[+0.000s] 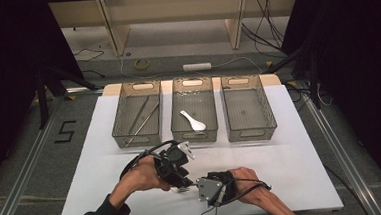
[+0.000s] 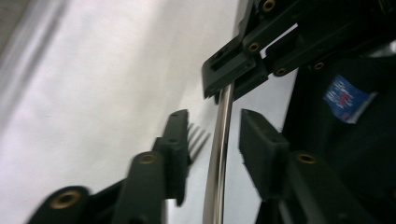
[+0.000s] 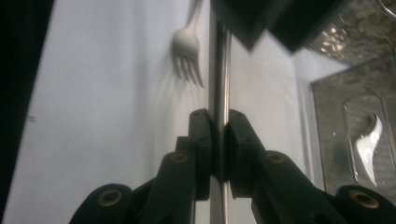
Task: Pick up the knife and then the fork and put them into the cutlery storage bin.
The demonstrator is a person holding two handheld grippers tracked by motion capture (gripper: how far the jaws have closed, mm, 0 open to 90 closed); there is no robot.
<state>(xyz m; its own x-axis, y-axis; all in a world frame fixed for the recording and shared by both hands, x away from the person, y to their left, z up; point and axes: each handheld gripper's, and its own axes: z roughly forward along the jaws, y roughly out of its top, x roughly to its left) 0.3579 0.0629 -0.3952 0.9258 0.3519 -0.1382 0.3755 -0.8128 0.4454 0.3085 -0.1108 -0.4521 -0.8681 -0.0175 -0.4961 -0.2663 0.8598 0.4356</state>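
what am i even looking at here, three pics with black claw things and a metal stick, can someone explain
A person sits at a white table holding a hand-held gripper in each hand, a kind of two-jaw claw with its own camera.

The wide picture is shot from above the person's side: left gripper, right gripper, meeting near the table's front edge. Behind stand three wire baskets: the left basket holds long thin metal pieces, the middle basket a white spoon, the right basket looks empty.

The other two pictures look along each gripper's own jaws. The metal stick is a shiny rod. The right gripper's jaws are clamped on it. The left gripper's jaws stand open on either side of it, not pressing. A fork lies on the table beside the rod.
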